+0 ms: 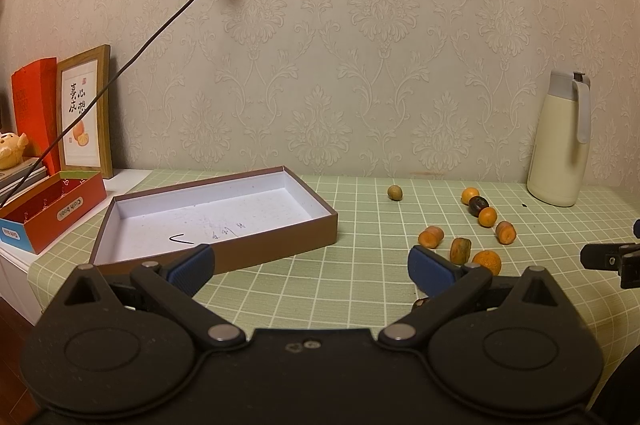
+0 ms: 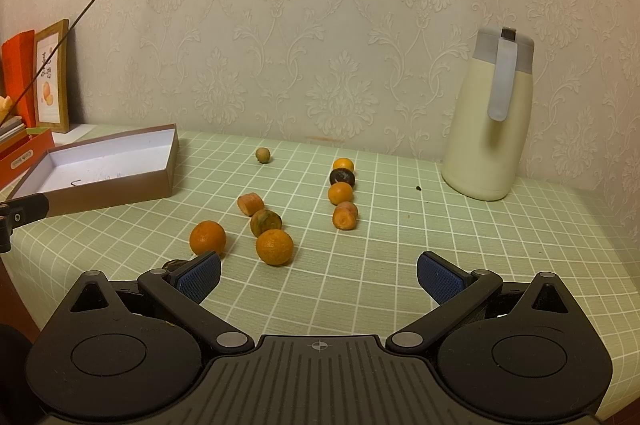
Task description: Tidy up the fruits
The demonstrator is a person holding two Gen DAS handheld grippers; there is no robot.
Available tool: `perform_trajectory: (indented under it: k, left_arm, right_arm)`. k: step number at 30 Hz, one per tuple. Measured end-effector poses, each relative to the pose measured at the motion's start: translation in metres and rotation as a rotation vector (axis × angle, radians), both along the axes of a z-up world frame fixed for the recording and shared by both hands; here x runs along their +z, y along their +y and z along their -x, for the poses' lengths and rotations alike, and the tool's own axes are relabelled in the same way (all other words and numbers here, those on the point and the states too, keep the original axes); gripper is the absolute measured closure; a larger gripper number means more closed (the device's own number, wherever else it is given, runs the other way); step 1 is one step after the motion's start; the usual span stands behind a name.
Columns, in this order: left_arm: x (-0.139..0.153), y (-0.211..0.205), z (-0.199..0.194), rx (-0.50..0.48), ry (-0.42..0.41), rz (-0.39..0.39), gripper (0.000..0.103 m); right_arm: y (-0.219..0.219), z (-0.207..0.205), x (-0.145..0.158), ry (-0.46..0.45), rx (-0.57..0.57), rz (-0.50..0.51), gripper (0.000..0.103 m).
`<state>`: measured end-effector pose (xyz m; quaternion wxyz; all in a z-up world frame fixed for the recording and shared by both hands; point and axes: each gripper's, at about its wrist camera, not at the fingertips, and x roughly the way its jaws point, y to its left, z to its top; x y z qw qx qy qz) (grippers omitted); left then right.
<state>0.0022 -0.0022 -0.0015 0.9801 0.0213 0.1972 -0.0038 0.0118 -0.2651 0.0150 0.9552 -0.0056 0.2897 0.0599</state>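
Both tools hang low over the near edge of the tabletop (image 2: pixel 384 257), each with its fingers spread wide and nothing between them, so no fruit has been picked yet. The left gripper (image 1: pixel 311 265) faces the open box (image 1: pixel 208 213), which lies empty with its white floor showing, presumably the place meant to receive the fruit. The right gripper (image 2: pixel 319 275) faces the scattered fruit: two oranges (image 2: pixel 274 246) nearest, cut pieces (image 2: pixel 251 204) behind them, and a short row farther back beside the cream jug (image 2: pixel 490 129). One dark fruit (image 2: pixel 342 177) in that row may be spoiled, though the dim light makes that hard to judge. A small greenish one (image 2: pixel 263 155) sits alone.
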Motion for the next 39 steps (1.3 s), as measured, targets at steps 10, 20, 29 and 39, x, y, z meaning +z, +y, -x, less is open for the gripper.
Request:
perform_trajectory:
  k: [10, 20, 29, 39]
  left_arm:
    - [0.001, 0.003, 0.001, 0.006, 0.005, 0.007, 0.006]
    - [-0.004, -0.015, -0.020, -0.082, 0.038, 0.013, 0.011]
    - [-0.048, -0.051, -0.034, -0.131, 0.136, -0.033, 0.025]
    - [-0.088, -0.071, -0.059, -0.109, 0.178, -0.039, 0.037]
  right_arm:
    - [-0.004, 0.002, 0.003, -0.008, 0.003, -0.018, 0.000]
    - [-0.009, -0.014, 0.006, 0.008, 0.026, -0.034, 0.000]
    - [0.000, -0.032, -0.014, -0.004, 0.086, 0.007, 0.000]
    - [-0.004, -0.057, -0.042, 0.021, 0.081, -0.011, 0.017]
